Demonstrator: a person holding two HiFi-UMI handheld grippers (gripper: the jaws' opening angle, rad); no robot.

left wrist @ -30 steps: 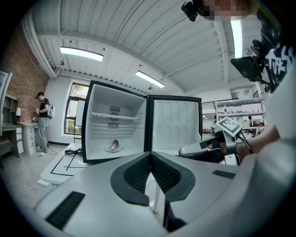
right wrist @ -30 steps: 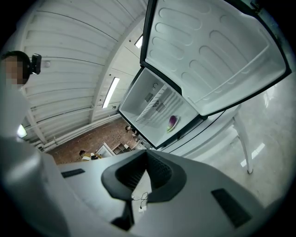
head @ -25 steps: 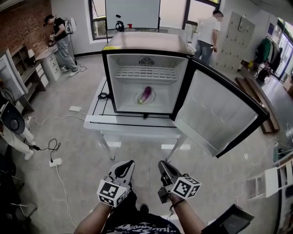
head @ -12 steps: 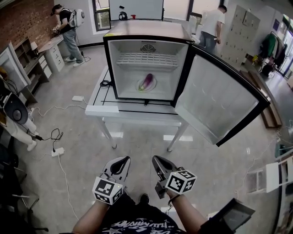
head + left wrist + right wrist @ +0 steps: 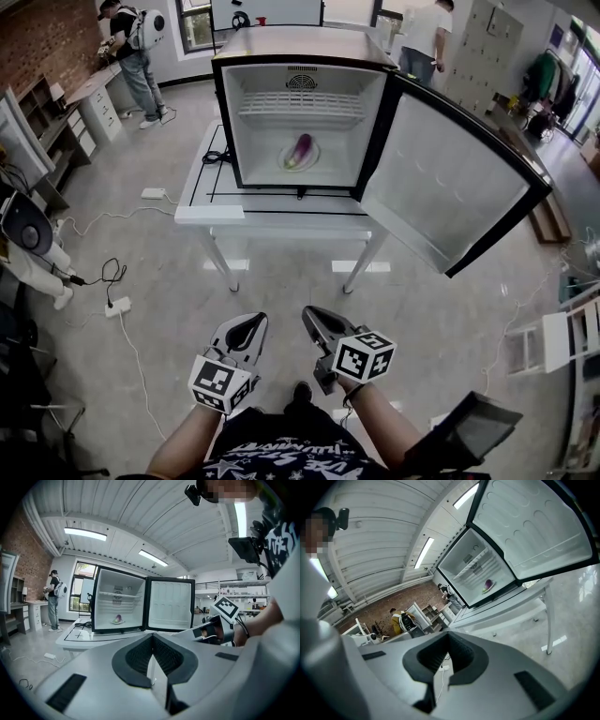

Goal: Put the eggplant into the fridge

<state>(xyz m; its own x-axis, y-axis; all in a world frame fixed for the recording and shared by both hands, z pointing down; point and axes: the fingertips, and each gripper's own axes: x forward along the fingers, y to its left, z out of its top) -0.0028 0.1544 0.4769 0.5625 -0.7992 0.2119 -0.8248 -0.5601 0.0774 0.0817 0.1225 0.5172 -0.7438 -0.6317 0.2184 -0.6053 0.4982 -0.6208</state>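
Head view: left tool [image 5: 253, 321] and right tool [image 5: 310, 315] are hovering side by side, both pressed together on nothing. Well ahead of them, the eggplant [image 5: 300, 148] is lying on a plate [image 5: 285, 161] inside the fridge [image 5: 225, 122] on the counter [image 5: 281, 214], door [image 5: 450, 187] hanging open. Placement is looking done; closing the door possibly remaining.

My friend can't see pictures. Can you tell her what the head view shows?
A purple eggplant lies on a plate inside a small fridge, its door wide open, on a white table. Below, a person holds the left gripper and right gripper over the grey floor, both shut and empty, well away from the fridge.
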